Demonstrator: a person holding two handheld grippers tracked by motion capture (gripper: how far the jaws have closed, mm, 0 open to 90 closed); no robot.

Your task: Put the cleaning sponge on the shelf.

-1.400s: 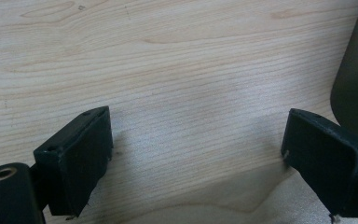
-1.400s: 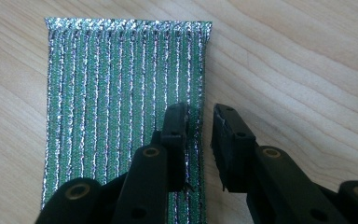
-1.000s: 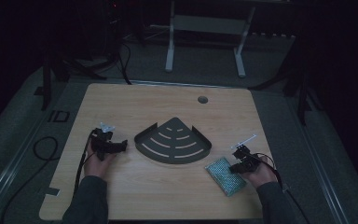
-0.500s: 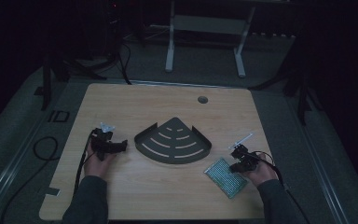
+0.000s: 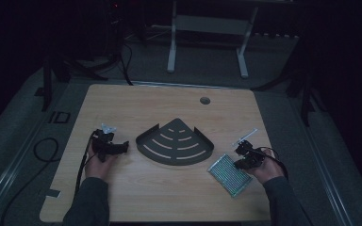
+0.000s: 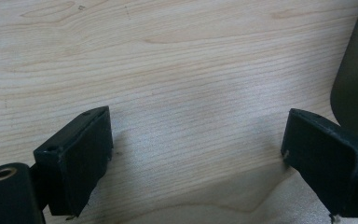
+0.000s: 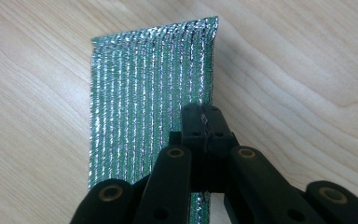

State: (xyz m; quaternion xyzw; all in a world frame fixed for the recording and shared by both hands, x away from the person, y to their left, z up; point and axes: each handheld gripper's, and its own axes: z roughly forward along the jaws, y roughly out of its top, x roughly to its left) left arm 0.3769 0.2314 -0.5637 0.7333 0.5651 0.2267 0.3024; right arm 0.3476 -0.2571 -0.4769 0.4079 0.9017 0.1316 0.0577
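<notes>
A dark fan-shaped slotted shelf lies flat at the table's middle; its curved edge shows at the right of the left gripper view. My left gripper rests on the wood just left of the shelf, jaws wide open and nothing between them. A thin silver-green ribbed pad lies at the front right. My right gripper is shut at the pad's right edge, apparently pinching it.
The wooden table has a round cable hole at the back. A black cable loops on the floor to the left. A white metal stand sits behind the table.
My right gripper has shifted slightly left and down onto the pad's edge. The left gripper, the shelf and the pad have stayed put.
</notes>
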